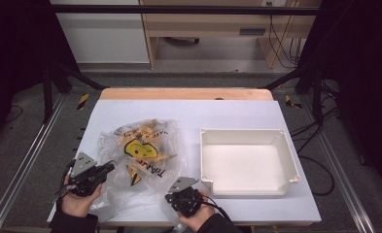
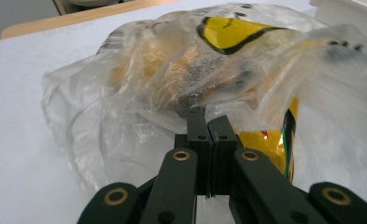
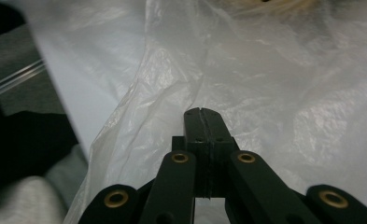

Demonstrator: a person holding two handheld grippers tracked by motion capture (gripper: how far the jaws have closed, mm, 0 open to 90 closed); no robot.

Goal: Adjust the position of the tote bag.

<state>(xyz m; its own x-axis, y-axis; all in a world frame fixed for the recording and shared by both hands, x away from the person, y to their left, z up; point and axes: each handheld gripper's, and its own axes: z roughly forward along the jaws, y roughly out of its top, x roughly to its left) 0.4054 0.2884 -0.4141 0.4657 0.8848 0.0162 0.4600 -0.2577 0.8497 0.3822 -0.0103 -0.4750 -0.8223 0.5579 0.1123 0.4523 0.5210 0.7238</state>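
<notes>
— Your tongs, how do they stand?

— My left gripper [image 1: 112, 166] is pinched on the near-left edge of the clear plastic bag [image 1: 142, 150], jaws together on the film. My right gripper [image 1: 176, 195] has its jaws closed at the bag's near-right corner; whether film is caught there, I cannot tell.

— And the bag?

— On the white table [image 1: 237, 114], between both grippers, left of the white tray [image 1: 289, 165].

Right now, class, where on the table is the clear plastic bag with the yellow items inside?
In the high view the plastic bag lies on the table's left half, just left of the white bin, with the left gripper and right gripper at its near edge.
</notes>
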